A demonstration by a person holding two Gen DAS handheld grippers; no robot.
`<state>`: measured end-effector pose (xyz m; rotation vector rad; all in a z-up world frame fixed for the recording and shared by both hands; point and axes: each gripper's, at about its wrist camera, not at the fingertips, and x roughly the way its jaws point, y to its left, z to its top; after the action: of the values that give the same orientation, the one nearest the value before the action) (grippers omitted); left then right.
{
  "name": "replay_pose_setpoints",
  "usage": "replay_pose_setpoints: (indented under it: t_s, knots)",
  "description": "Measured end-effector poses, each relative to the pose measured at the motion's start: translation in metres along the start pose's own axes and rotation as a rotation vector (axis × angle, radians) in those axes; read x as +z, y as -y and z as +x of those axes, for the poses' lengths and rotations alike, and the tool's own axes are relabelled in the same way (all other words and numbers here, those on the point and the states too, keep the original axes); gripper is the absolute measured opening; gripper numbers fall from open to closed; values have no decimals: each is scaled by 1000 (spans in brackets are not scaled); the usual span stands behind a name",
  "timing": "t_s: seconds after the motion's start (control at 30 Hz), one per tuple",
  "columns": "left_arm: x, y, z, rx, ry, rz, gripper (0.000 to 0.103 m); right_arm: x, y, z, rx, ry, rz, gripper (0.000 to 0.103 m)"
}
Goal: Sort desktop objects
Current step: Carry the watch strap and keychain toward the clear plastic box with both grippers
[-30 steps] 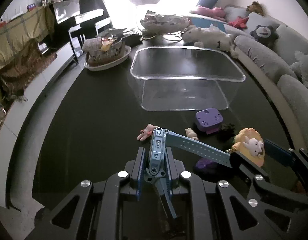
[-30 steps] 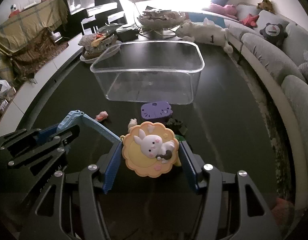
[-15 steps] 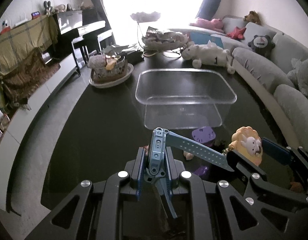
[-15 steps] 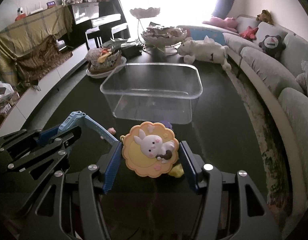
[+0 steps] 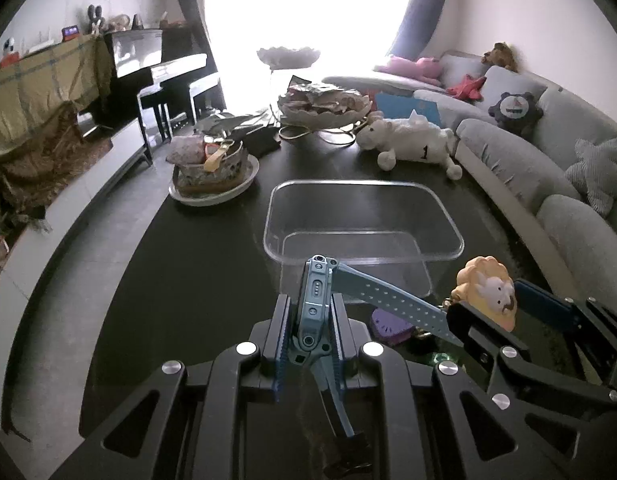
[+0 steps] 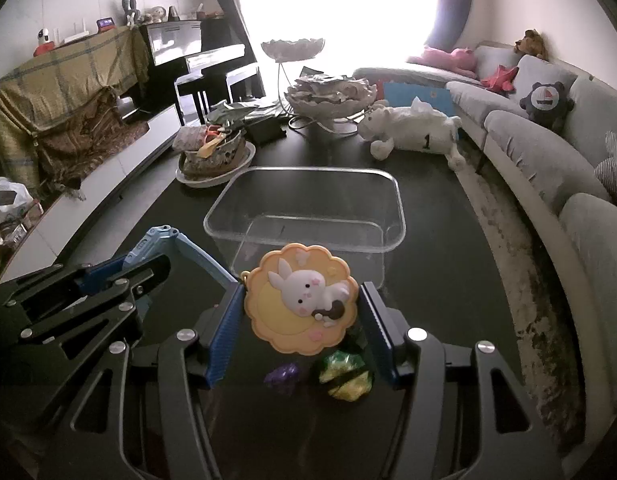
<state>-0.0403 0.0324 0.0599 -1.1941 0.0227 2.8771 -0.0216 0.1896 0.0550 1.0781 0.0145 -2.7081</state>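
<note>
Left wrist: left gripper (image 5: 308,312) clamps a blue watch (image 5: 315,300) — right gripper (image 6: 302,312) pinches a bunny charm (image 6: 302,298).

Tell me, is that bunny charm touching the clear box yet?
Apart. The right wrist view shows the bunny charm clamped in the right gripper, held in the air short of the clear box.

Right gripper (image 6: 302,320) clamped on a yellow rabbit charm (image 6: 302,300), jaws pressed to both edges, raised above the dark counter (image 6: 440,240). Clear plastic bin (image 6: 308,208) just beyond. Left gripper (image 6: 120,280) alongside, gripping a blue watch (image 6: 164,240). Purple trinket (image 6: 282,376) and green-yellow trinket (image 6: 344,374) lying underneath.
</note>
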Motion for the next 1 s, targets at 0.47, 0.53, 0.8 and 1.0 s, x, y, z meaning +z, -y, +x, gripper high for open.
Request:
replay_pose_setpoints:
  t_s: [0.47,0.53,0.8,1.0]
  knots:
    - [67,10,17,4,68,59,12,67,13,21,12,43,4,55]
    - [71,6,21,-18,68,43,12,72,13,31,12,22,-4,55]
    - [57,-12,52,-8,-27,15,12,67,14,52,12,-16,-9,55]
    - [38,-20,62,-15,-71,2,15,57,19,56,4,-36,0,55]
